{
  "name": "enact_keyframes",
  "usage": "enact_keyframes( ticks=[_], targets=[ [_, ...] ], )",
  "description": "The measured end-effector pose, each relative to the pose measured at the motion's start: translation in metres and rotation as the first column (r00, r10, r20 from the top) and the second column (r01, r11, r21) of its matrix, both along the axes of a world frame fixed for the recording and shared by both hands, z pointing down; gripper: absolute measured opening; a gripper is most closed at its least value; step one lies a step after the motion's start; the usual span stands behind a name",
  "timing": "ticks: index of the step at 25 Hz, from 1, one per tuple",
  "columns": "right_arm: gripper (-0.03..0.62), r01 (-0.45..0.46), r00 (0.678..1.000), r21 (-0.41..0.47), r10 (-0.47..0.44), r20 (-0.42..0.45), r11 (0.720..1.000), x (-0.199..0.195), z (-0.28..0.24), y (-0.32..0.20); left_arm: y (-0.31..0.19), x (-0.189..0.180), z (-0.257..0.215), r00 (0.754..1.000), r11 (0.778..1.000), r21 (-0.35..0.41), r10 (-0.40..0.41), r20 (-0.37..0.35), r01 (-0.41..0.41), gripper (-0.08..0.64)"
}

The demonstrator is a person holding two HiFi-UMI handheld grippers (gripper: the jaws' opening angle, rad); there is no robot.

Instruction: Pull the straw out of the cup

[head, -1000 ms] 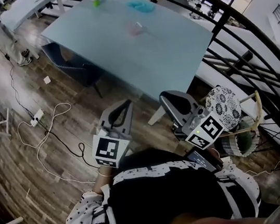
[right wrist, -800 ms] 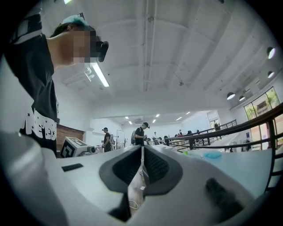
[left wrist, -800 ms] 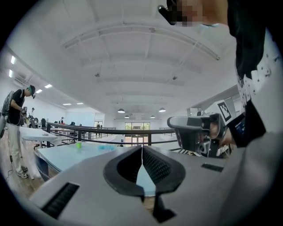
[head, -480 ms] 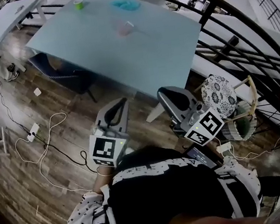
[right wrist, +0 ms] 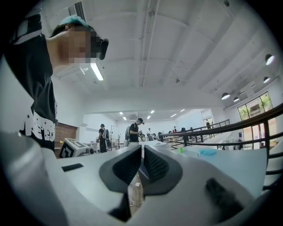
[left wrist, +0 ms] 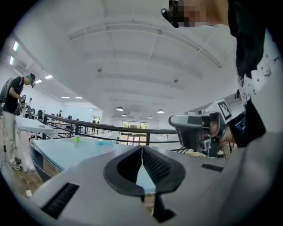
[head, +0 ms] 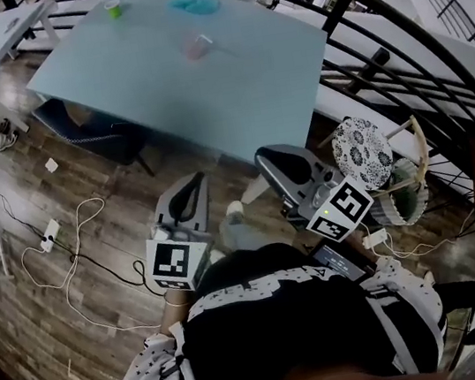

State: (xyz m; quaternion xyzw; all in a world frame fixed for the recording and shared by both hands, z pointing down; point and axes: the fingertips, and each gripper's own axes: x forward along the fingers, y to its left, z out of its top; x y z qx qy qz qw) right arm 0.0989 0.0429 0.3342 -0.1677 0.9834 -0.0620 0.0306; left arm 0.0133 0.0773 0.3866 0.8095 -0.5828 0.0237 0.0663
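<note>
So, both grippers were held in close to the person's body, well back from the counter [head: 232, 96]. I'd guess that was just a carry pose for walking up, since nothing was in reach. The left gripper [head: 192, 183] had its fingers pressed together with nothing between them. The right gripper [head: 268, 156] was the same, tips meeting and empty. Makes sense, no reason to open up that far out.

The cup [head: 195, 46] sat on the far half of the counter, well apart from both grippers. A green cup [head: 112, 6] and a blue dish [head: 195, 3] stood further back. The straw was too small to make out for sure.

Room-wise, the near counter edge faced the person with wood floor [head: 86, 191] between them. A chair [head: 90, 132] was tucked under the left corner, and a power strip [head: 48, 231] lay on the floor off to the left. A black railing [head: 375, 58] ran along the right side. My guess: straight ahead to the near edge was the cleanest way in, followed by a long reach over bare counter to the cup.
</note>
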Motion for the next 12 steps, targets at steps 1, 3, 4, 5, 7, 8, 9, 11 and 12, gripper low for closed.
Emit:
enact_keyframes(
  ticks=[1, 3, 4, 5, 7, 8, 9, 11, 12],
  targets=[
    [0.031, 0.008, 1.000, -0.001, -0.008, 0.002, 1.000, -0.004, 0.001, -0.003, 0.000, -0.005, 0.001, 1.000, 1.000, -0.003, -0.015, 0.003, 0.015, 0.014],
    [0.031, 0.028, 1.000, 0.001, -0.028, 0.013, 1.000, -0.012, 0.001, -0.010, -0.001, -0.015, 0.002, 0.999, 0.999, -0.012, -0.050, 0.016, 0.050, 0.014],
    [0.031, 0.039, 0.999, 0.001, -0.039, 0.020, 0.999, -0.016, 0.002, -0.014, -0.002, -0.020, 0.003, 0.997, 0.998, -0.015, -0.067, 0.023, 0.068, 0.014],
    [0.031, 0.051, 0.998, 0.002, -0.051, 0.028, 0.999, -0.021, 0.002, -0.018, -0.003, -0.025, 0.003, 0.996, 0.996, -0.016, -0.083, 0.028, 0.084, 0.014],
    [0.031, 0.075, 0.996, 0.005, -0.075, 0.044, 0.997, -0.033, 0.002, -0.027, -0.006, -0.037, 0.003, 0.993, 0.993, -0.013, -0.115, 0.030, 0.116, 0.014],
    [0.031, 0.087, 0.995, 0.006, -0.087, 0.051, 0.996, -0.039, 0.002, -0.030, -0.008, -0.044, 0.002, 0.991, 0.991, -0.011, -0.132, 0.027, 0.132, 0.014],
    [0.031, 0.098, 0.993, 0.008, -0.098, 0.059, 0.995, -0.046, 0.001, -0.033, -0.009, -0.050, 0.001, 0.989, 0.989, -0.009, -0.147, 0.023, 0.147, 0.014],
    [0.031, 0.121, 0.990, 0.011, -0.122, 0.068, 0.993, -0.058, -0.001, -0.035, -0.011, -0.062, -0.002, 0.986, 0.986, -0.006, -0.168, 0.022, 0.168, 0.014],
    [0.031, 0.130, 0.989, 0.014, -0.131, 0.068, 0.991, -0.063, -0.002, -0.035, -0.012, -0.066, -0.002, 0.985, 0.985, -0.006, -0.172, 0.025, 0.172, 0.014]
  ],
)
